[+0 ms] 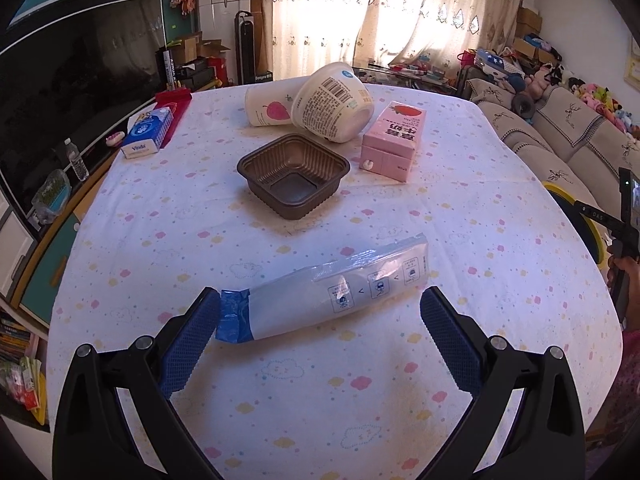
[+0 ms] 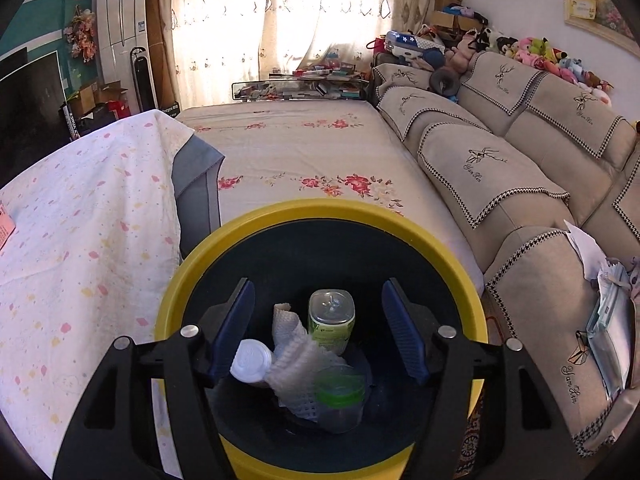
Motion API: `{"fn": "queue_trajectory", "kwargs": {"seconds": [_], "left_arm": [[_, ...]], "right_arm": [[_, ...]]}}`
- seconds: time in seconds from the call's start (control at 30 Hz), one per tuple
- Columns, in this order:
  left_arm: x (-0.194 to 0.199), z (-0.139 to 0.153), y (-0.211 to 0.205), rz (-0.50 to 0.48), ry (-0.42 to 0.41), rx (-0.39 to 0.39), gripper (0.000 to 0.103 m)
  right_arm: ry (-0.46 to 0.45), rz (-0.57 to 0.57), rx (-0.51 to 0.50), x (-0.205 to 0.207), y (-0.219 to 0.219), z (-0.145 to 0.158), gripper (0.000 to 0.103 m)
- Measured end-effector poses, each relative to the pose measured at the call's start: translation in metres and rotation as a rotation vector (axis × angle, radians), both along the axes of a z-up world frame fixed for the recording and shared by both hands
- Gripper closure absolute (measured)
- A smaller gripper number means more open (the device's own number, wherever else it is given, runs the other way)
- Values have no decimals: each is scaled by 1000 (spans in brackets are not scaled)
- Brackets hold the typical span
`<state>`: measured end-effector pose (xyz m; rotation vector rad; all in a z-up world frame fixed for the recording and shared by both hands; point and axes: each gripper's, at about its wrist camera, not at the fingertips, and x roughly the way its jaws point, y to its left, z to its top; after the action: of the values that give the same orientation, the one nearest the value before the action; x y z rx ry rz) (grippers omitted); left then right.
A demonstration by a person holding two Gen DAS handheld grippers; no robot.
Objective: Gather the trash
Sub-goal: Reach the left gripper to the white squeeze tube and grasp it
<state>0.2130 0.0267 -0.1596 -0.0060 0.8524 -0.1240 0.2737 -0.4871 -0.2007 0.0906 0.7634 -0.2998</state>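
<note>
A white and blue plastic wrapper (image 1: 326,294) lies on the table between the wide-apart fingers of my left gripper (image 1: 320,306), which is open; the left pad sits at the wrapper's blue end. Farther back rest a brown plastic tray (image 1: 293,175), a pink milk carton (image 1: 394,141), a tipped white tub (image 1: 334,102) and a paper cup (image 1: 269,107). My right gripper (image 2: 318,328) hangs open over the yellow-rimmed bin (image 2: 192,276), nothing between its pads. Inside the bin lie a green-labelled bottle (image 2: 331,320), a white foam net (image 2: 298,364), a white cap (image 2: 250,360) and a clear cup (image 2: 340,400).
A tissue pack (image 1: 146,133) and a red box (image 1: 173,109) sit at the table's far left. A television (image 1: 72,92) stands to the left, and a sofa (image 2: 500,184) to the right. A floral-covered bed (image 2: 304,160) lies beyond the bin. The table's clothed corner (image 2: 80,220) is left of the bin.
</note>
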Motion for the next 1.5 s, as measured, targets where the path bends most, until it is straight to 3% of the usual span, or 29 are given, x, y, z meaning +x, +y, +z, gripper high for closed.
{"fn": "queue_trajectory", "kwargs": {"seconds": [0.17, 0.27, 0.33, 0.4, 0.5, 0.6, 0.73, 0.9, 1.03, 1.23, 1.5], "left_arm": [[0, -6, -11, -26, 51, -10, 5], [-10, -2, -30, -91, 71, -61, 5], [-18, 6, -47, -161, 66, -91, 5], [-24, 18, -59, -185, 30, -64, 5], [-22, 34, -63, -165, -30, 8, 5], [-5, 32, -58, -107, -19, 59, 5], [19, 17, -54, -84, 36, 71, 5], [42, 1, -63, -94, 100, 27, 7], [56, -11, -65, -47, 147, 30, 23], [63, -12, -72, -14, 136, 85, 40], [61, -10, -80, -26, 112, 94, 66]], "right_arm": [[-2, 8, 5, -2, 3, 2, 39], [-5, 15, 7, -2, 5, 2, 39], [-5, 19, 11, -2, 5, 2, 39], [-10, 23, 13, -3, 5, 3, 39], [-21, 26, 18, -6, 5, 6, 39], [-32, 23, 24, -8, 3, 9, 38], [-35, 21, 26, -11, 0, 11, 38], [-37, 22, 22, -12, -2, 13, 37], [-44, 26, 31, -13, -3, 14, 37], [-57, 30, 50, -16, -4, 15, 36], [-64, 38, 78, -22, -7, 12, 36]]}}
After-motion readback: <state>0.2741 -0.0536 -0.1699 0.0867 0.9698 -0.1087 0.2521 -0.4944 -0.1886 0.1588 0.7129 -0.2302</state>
